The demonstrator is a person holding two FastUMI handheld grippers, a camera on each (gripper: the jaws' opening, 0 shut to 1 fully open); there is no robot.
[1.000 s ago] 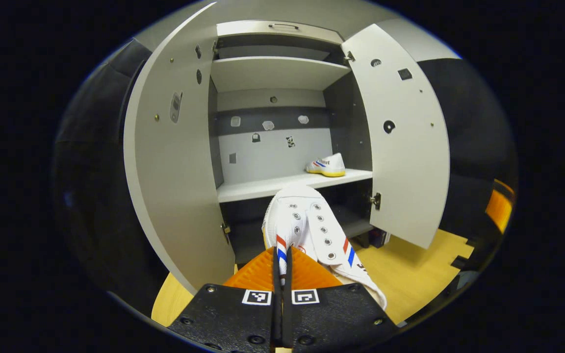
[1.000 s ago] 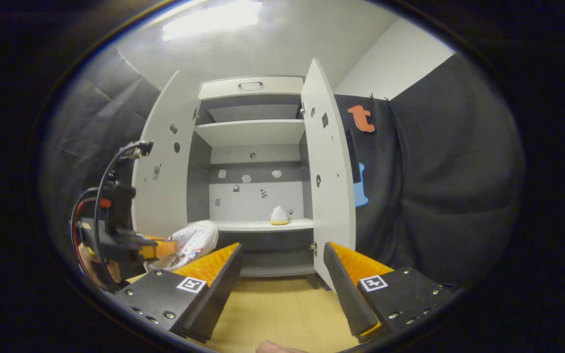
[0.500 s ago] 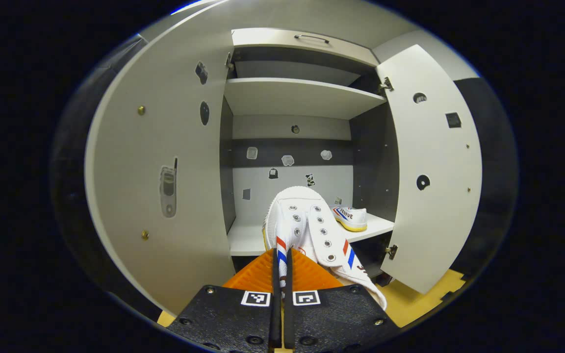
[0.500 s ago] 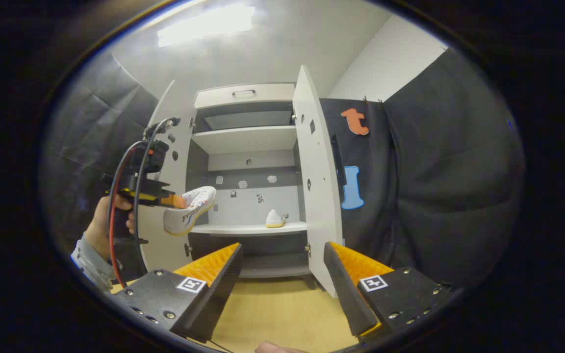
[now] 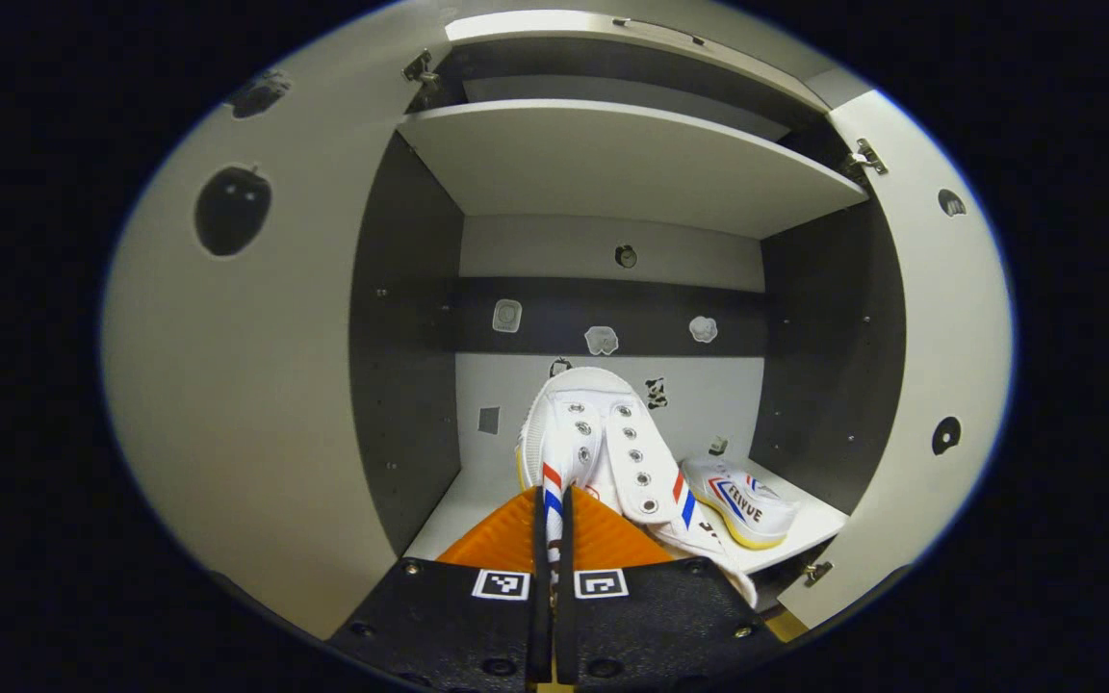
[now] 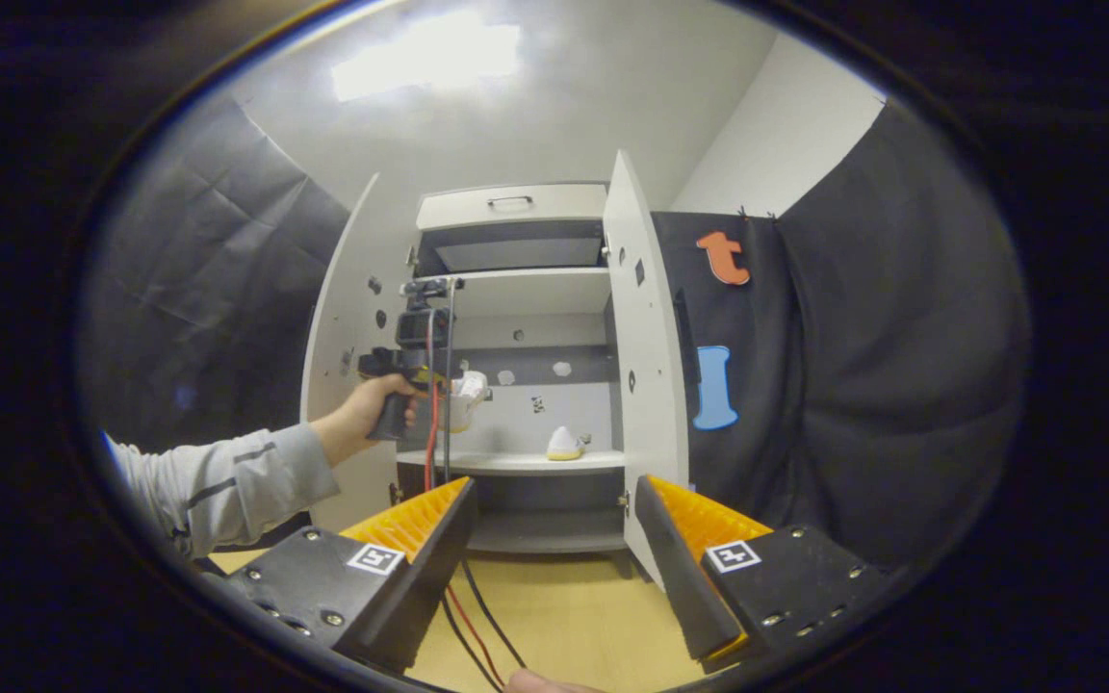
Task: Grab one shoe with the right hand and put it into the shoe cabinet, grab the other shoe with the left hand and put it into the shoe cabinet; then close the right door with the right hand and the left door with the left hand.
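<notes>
Open cabinet (image 5: 612, 173), left tool (image 5: 552, 515) pinching shoe (image 5: 603, 443)

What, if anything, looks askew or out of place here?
Nothing is spilled or damaged. The shelved shoe sits angled at the shelf's right end. The held shoe hangs clamped in the left gripper, its tongue flopped sideways.

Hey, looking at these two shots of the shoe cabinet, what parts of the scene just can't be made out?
- Held shoe, left gripper view: its heel and sole are hidden by the left gripper clamping it.
- Shelf under the held shoe: covered, so the gap cannot be judged.
- Second shoe, right gripper view: too small for detail.
- Stickers on the back wall: too small to identify.
- Right gripper: open, holding nothing.
</notes>
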